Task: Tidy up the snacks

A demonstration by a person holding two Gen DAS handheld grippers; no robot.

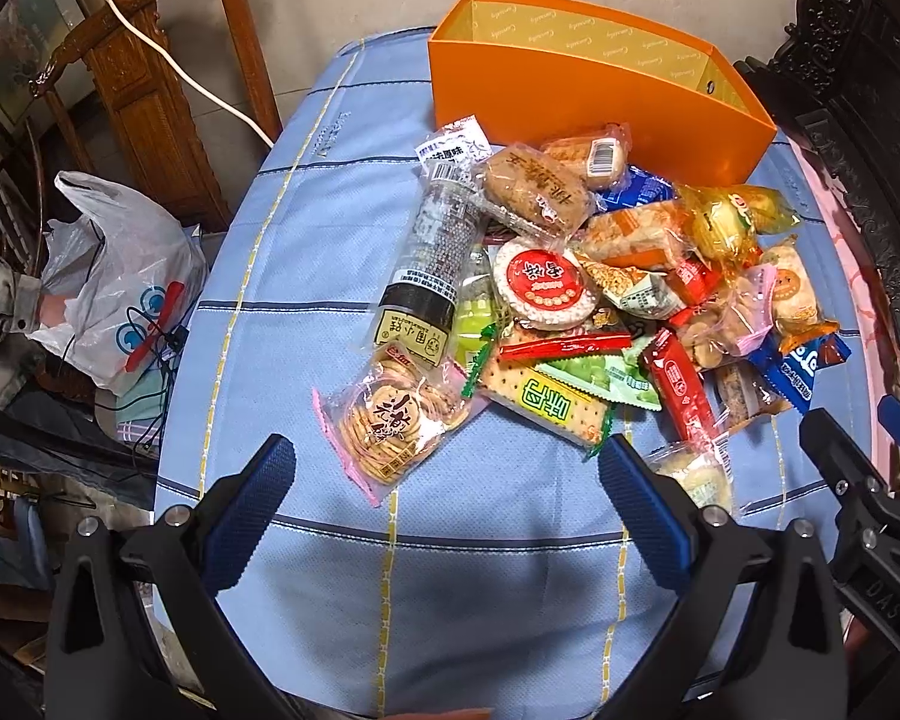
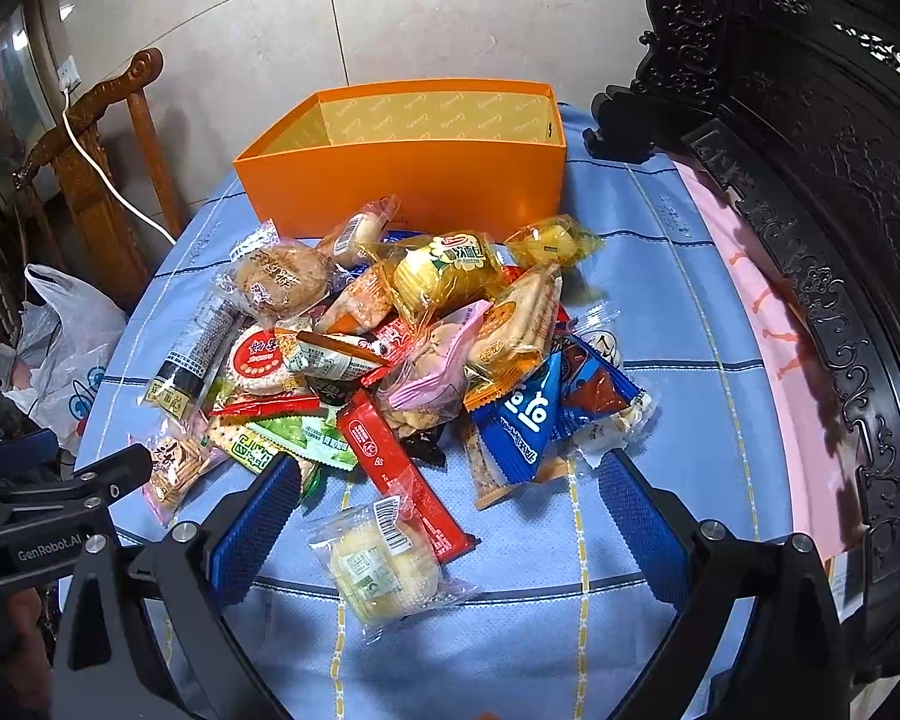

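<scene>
A pile of wrapped snacks [image 1: 600, 294] lies on a blue checked tablecloth [image 1: 342, 252], in front of an empty orange box [image 1: 576, 102]. The pile [image 2: 402, 348] and the box [image 2: 414, 174] also show in the right wrist view. My left gripper [image 1: 444, 468] is open and empty, just short of a bag of small round crackers [image 1: 390, 414]. My right gripper [image 2: 450, 486] is open and empty, with a clear-wrapped pale cake [image 2: 384, 564] lying between its fingers on the cloth. A red bar [image 2: 402, 474] lies beside that cake.
A dark carved wooden frame [image 2: 810, 210] runs along the table's right side, over a pink strip [image 2: 768, 330]. A carved wooden chair [image 1: 144, 72] and a white plastic bag [image 1: 120, 276] stand off the table's left edge. A white cable [image 1: 180, 72] hangs there.
</scene>
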